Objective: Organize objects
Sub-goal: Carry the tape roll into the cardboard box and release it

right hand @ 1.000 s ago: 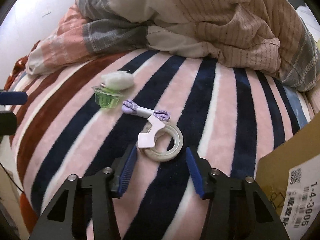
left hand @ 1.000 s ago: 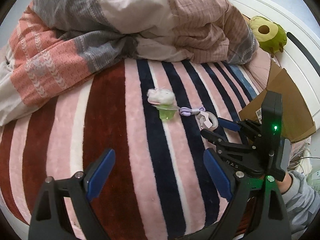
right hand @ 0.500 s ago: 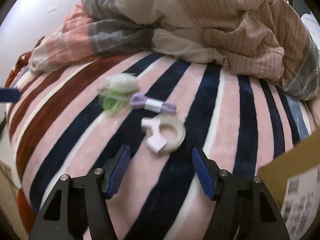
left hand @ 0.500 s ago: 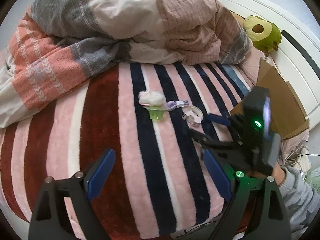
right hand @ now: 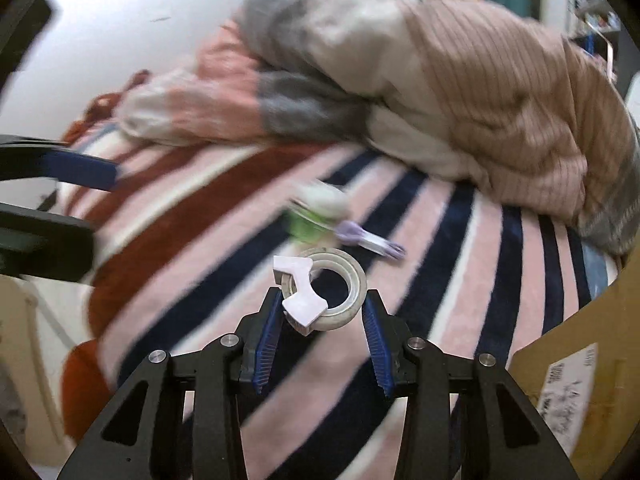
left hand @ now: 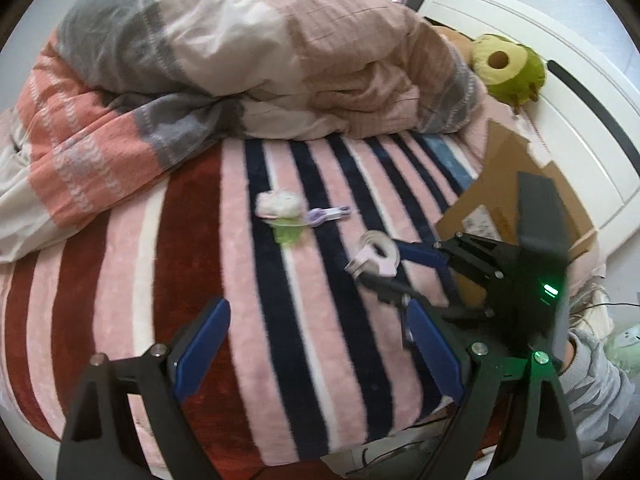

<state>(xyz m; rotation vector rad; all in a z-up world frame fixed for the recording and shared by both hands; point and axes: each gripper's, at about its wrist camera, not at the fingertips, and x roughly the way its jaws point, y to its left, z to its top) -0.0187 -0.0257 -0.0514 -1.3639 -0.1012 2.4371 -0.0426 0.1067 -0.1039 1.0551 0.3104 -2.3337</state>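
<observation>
My right gripper [right hand: 322,312] is shut on a clear tape roll with a pale pink cutter [right hand: 326,290] and holds it above the striped blanket [right hand: 192,248]. The same roll [left hand: 376,254] shows in the left wrist view, held between the right gripper's fingers [left hand: 384,272]. A green cup [left hand: 288,232] under a white fluffy wad [left hand: 278,203] and a purple cord bundle [left hand: 328,214] lie on the blanket farther back. My left gripper [left hand: 320,354] is open and empty over the blanket's near side.
A crumpled quilt [left hand: 240,60] fills the back of the bed. A cardboard box [left hand: 516,196] stands at the right edge, also in the right wrist view [right hand: 592,364]. A green plush toy [left hand: 508,68] lies by the white headboard [left hand: 580,120].
My right gripper moved onto the tape roll, closed on it and lifted it off the blanket. My left gripper pulled back a little and stayed open.
</observation>
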